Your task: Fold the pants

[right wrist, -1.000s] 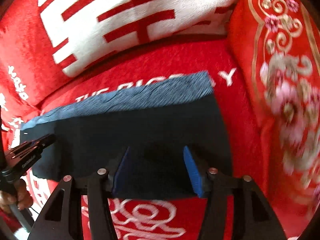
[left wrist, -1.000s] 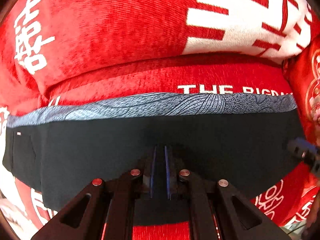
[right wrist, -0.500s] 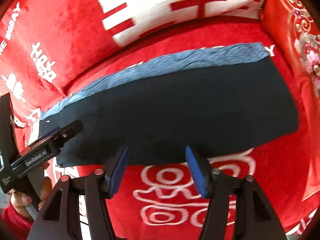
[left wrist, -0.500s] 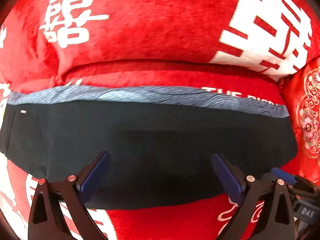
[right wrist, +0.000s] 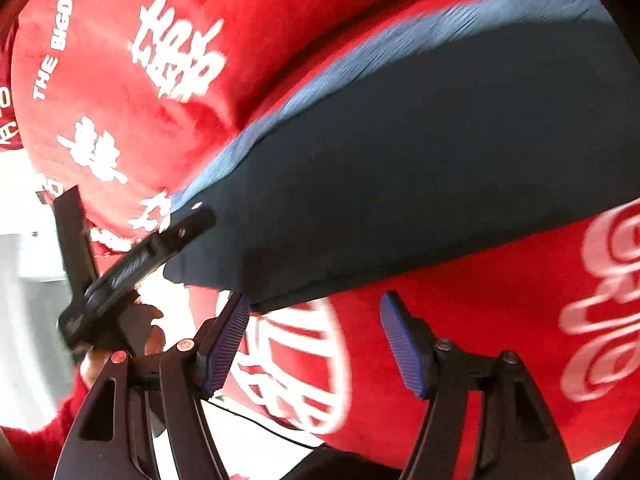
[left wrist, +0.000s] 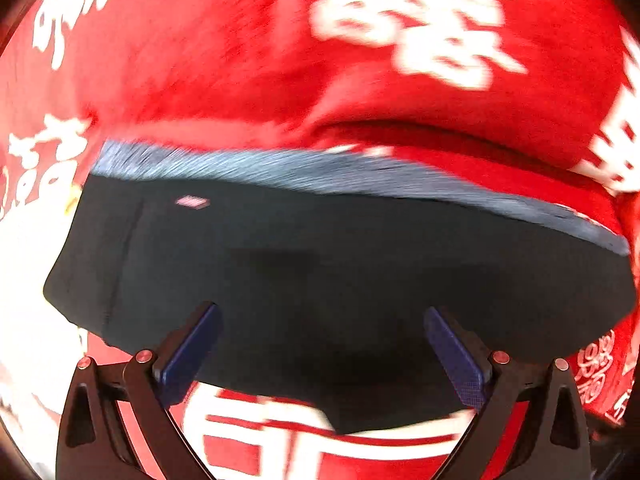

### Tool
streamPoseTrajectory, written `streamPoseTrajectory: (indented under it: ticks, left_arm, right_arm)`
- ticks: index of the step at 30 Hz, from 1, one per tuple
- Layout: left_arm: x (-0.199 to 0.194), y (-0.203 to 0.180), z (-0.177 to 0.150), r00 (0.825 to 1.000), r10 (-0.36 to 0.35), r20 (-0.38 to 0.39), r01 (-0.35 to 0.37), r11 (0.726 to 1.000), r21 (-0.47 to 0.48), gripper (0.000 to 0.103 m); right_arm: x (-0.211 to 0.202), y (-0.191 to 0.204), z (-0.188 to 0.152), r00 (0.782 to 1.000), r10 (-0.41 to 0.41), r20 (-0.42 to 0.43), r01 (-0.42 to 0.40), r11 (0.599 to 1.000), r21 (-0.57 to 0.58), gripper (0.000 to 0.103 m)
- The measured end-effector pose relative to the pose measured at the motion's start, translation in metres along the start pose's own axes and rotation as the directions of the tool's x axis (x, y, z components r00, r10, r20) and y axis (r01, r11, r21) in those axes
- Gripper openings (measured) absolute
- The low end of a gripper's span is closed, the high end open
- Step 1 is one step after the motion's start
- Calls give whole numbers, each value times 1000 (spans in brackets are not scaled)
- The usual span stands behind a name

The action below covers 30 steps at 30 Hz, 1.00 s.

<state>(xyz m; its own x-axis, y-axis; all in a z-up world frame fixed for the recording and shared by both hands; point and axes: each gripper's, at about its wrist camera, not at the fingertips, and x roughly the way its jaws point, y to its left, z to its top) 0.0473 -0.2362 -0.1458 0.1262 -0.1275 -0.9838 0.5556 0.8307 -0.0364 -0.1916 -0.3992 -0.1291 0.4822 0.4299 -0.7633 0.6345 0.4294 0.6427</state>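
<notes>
The dark navy pants [left wrist: 344,272] lie folded in a long flat strip on the red sofa seat, with a lighter blue patterned band [left wrist: 280,168] along the far edge. They also show in the right wrist view [right wrist: 400,184]. My left gripper [left wrist: 320,336] is open and empty, its blue pads spread wide over the near edge of the pants. My right gripper [right wrist: 316,328] is open and empty, just off the pants' near left corner. The left gripper also shows from the side in the right wrist view [right wrist: 136,264], by the pants' left end.
A red sofa cover with white characters [left wrist: 400,20] fills the seat and backrest behind the pants. White circular prints [right wrist: 608,300] mark the seat front at right. A hand in a red sleeve [right wrist: 100,356] holds the left gripper. Pale floor shows at far left.
The left gripper opened from shut and drew back from the pants. The right gripper pulled back and swung left, off the fabric. Both views are motion-blurred now.
</notes>
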Motion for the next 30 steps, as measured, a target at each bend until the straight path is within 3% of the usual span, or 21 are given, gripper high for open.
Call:
streamPoseTrajectory:
  ticks: [4, 7, 9, 11, 18, 19, 20, 21, 24, 27, 30]
  left_arm:
    - [23, 42, -1, 998, 51, -34, -52, 998, -35, 102]
    - [32, 52, -5, 997, 56, -48, -59, 997, -55, 102]
    - [36, 53, -10, 997, 56, -44, -59, 997, -57, 102]
    - [38, 49, -15, 997, 72, -38, -74, 997, -33, 102]
    - [52, 37, -27, 992, 119, -31, -118, 992, 42, 102]
    - [51, 35, -28, 993, 114, -27, -113, 992, 48, 102]
    - [48, 34, -29, 996, 90, -24, -89, 995, 48, 102]
    - [45, 32, -29, 997, 77, -22, -76, 996, 46, 102]
    - [40, 21, -33, 997, 72, -23, -70, 996, 60, 102]
    - [52, 14, -48, 991, 127, -41, -122, 985, 118, 102]
    - [51, 1, -61, 983, 185, -2, -180, 961, 209, 102]
  right_arm:
    - [56, 19, 0, 996, 69, -56, -67, 997, 39, 72]
    - [80, 24, -1, 995, 59, -77, -57, 998, 38, 72]
    - [85, 21, 1, 995, 64, -72, -60, 997, 50, 70]
    - [80, 19, 0, 996, 76, -47, -73, 996, 49, 62]
    - [82, 10, 3, 998, 61, -19, -59, 994, 92, 59]
    - [82, 7, 3, 998, 68, -17, -66, 991, 113, 51]
    - [80, 2, 6, 998, 63, -18, -60, 988, 139, 23]
    - [78, 1, 9, 999, 39, -18, -36, 989, 142, 10]
    - [59, 6, 9, 1000, 9, 14, -10, 996, 84, 9]
    - [50, 3, -2, 996, -87, 22, 87, 996, 10, 7]
    - [56, -17, -9, 992, -121, -21, 121, 992, 44, 5]
